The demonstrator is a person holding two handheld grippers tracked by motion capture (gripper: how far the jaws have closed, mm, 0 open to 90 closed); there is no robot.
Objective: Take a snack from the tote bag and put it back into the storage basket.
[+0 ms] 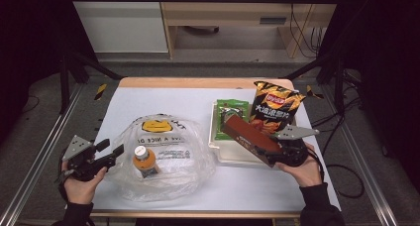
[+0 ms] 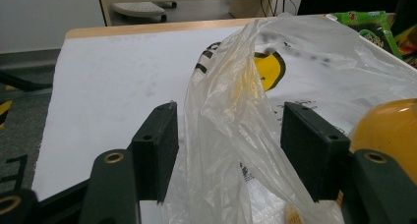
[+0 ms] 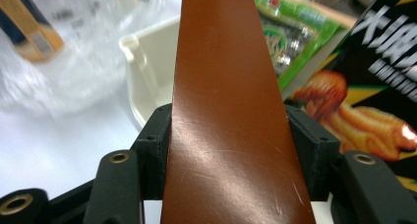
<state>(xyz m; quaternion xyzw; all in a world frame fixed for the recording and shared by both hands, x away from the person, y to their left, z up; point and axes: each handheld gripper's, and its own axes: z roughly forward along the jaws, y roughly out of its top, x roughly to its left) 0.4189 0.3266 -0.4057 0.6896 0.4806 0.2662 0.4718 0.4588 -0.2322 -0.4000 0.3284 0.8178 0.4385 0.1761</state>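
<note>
A clear plastic bag [image 1: 168, 146] printed with a yellow smiley lies at the table's left-centre, an orange juice bottle [image 1: 144, 161] inside it. My left gripper [image 1: 110, 148] sits at the bag's left edge. In the left gripper view a raised fold of the bag [image 2: 231, 116] stands between the wide-apart jaws of that gripper [image 2: 231, 150], loose and not pinched; the bottle's orange body [image 2: 388, 130] is at right. My right gripper [image 1: 271, 154] is shut on a long brown box [image 1: 247, 133], tilted over the white tray [image 1: 214, 145]. Its pads [image 3: 307, 145] press the brown box's [image 3: 221, 111] sides.
A green snack packet [image 1: 231, 109] lies in the tray, and a black-and-yellow chips bag [image 1: 275, 109] stands at the tray's far right side. The right gripper view has the tray's rim [image 3: 147, 62], the green packet [image 3: 290, 37] and the chips bag [image 3: 364, 96] just beyond the box.
</note>
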